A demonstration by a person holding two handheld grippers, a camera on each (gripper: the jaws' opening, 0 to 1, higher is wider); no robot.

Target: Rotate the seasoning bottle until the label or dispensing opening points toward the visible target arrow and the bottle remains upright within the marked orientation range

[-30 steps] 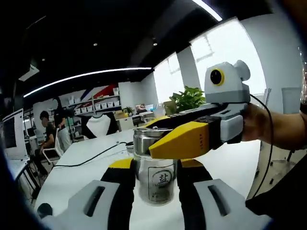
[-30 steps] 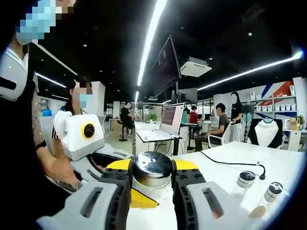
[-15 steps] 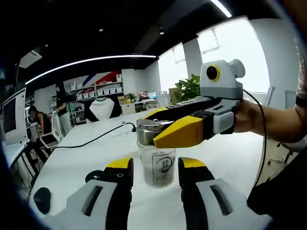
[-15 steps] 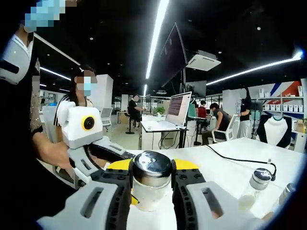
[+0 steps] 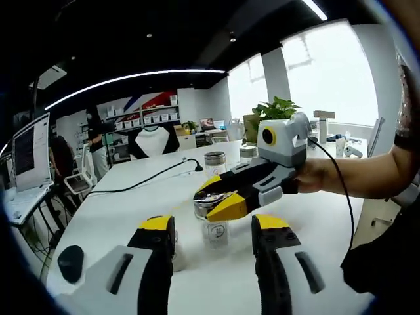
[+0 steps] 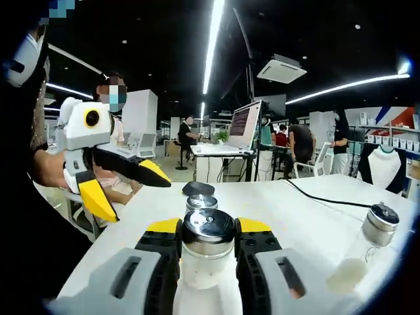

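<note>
The seasoning bottle [image 5: 215,232] is a small glass jar with a steel lid and a white label bearing a black character. It stands upright on the white table [image 5: 118,210], label toward the left gripper view. My right gripper [image 5: 203,204] comes in from the right and is shut on the lid. In the right gripper view the steel lid [image 6: 208,225] sits clamped in my right gripper [image 6: 208,231]. My left gripper [image 5: 213,222] is open and drawn back from the bottle, touching nothing. It hangs to the left as the left gripper [image 6: 139,202], jaws spread.
Another steel-lidded jar [image 6: 201,203] stands just beyond the held one, and a further jar [image 6: 379,226] at the right. More jars [image 5: 214,161] stand farther up the table beside a black cable [image 5: 144,180]. A black puck [image 5: 71,255] lies near left. People sit at desks behind.
My left gripper has let go of the bottle's glass body, opened wider and pulled back. The right gripper has kept its hold on the lid.
</note>
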